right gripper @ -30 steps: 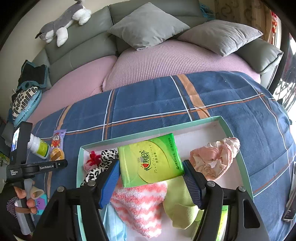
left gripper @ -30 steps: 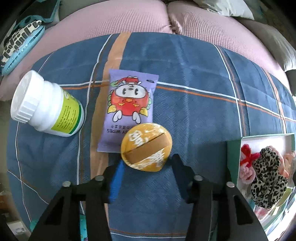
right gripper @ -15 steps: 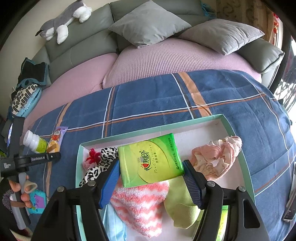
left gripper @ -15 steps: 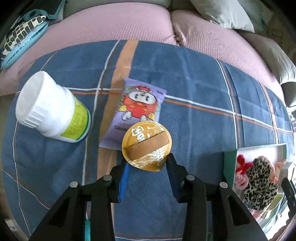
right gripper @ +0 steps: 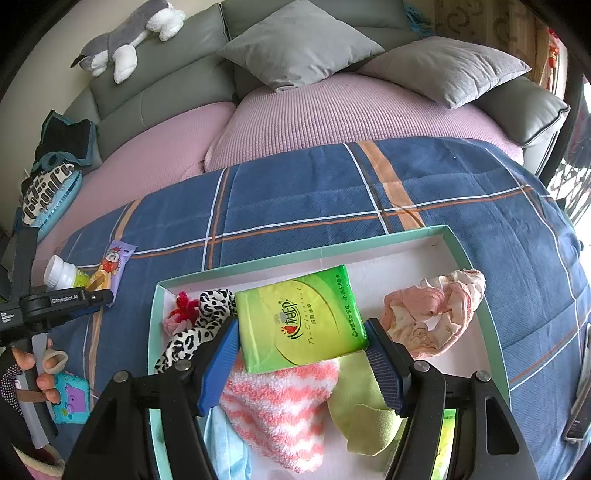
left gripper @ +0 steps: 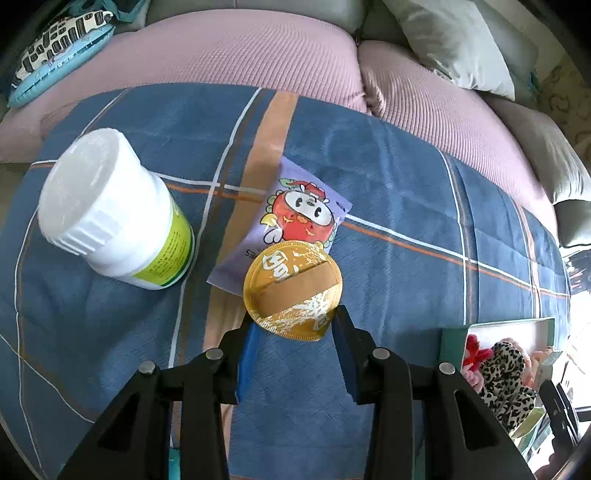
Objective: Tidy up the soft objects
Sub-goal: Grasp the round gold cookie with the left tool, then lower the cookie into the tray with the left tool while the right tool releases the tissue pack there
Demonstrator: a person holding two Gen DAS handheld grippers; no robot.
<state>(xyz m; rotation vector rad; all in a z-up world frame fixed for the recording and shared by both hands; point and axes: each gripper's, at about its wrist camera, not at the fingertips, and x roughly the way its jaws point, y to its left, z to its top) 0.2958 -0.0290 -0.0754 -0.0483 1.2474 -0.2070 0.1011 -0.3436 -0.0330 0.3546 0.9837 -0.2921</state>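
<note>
The left gripper [left gripper: 293, 334] pinches the round gold foil pouch [left gripper: 293, 289] by its edge, seemingly lifted off the purple wipes packet [left gripper: 291, 221], bound for the green-rimmed cardboard tray [right gripper: 295, 264]. Over that tray, the right gripper [right gripper: 301, 356] hovers with fingers wide around the green tissue pack [right gripper: 299, 317].

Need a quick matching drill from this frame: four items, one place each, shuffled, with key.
Items:
1. round gold foil packet
2. green tissue pack
3. white plastic bottle
4. grey plush toy

Places:
A. on the sofa backrest
B. inside the teal-rimmed box
C. between the left gripper's fingers
D. lying on the blue plaid blanket

Pairs: 1-C, 2-B, 3-D, 4-A
</note>
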